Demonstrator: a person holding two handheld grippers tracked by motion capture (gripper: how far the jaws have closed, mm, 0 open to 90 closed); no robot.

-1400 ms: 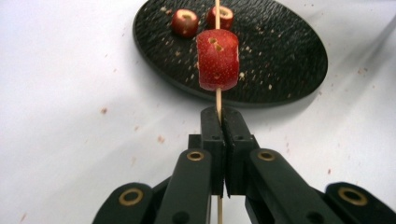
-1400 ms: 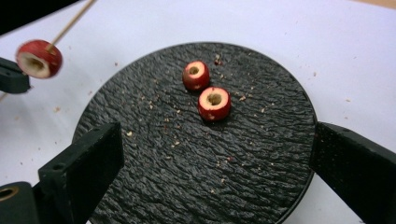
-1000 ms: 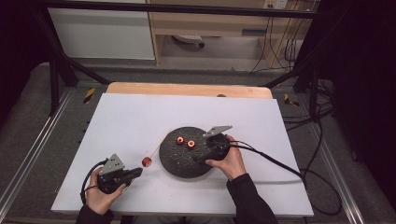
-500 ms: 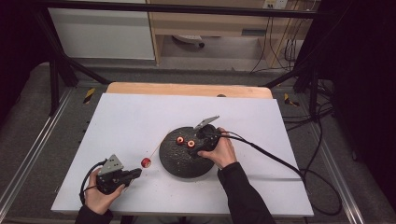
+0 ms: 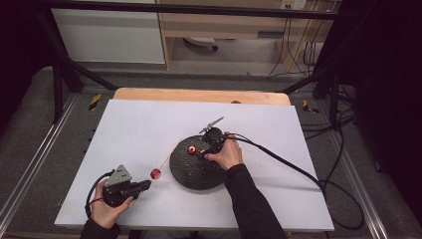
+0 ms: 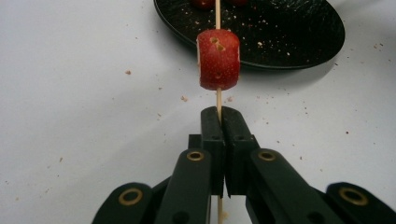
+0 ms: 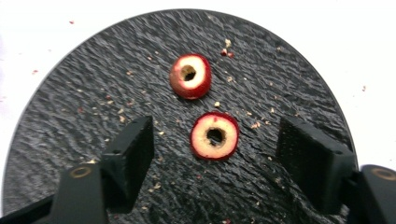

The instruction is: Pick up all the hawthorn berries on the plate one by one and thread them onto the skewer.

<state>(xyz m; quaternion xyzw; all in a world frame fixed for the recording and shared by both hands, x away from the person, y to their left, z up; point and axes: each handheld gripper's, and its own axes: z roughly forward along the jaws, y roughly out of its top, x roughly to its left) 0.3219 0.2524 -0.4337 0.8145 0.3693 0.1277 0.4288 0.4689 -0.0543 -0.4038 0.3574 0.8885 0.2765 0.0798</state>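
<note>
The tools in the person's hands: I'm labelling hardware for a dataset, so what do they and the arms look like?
Both are black. The left tool has a grey three-cornered plate on top, brass-coloured rivets at its linkages and a black cable looping by the hand. The right tool has textured black pads, a grey plate and a long black cable trailing across the white table. The sleeves are dark.

White table [image 5: 149, 124] lies bare to the left of and beyond the black plate [image 5: 191, 174], giving open passage there, while the skewer [image 5: 162, 163] with its fruit [image 5: 156, 173] slants across the gap between the plate and the left gripper [image 5: 144, 185], barring that way.
</note>
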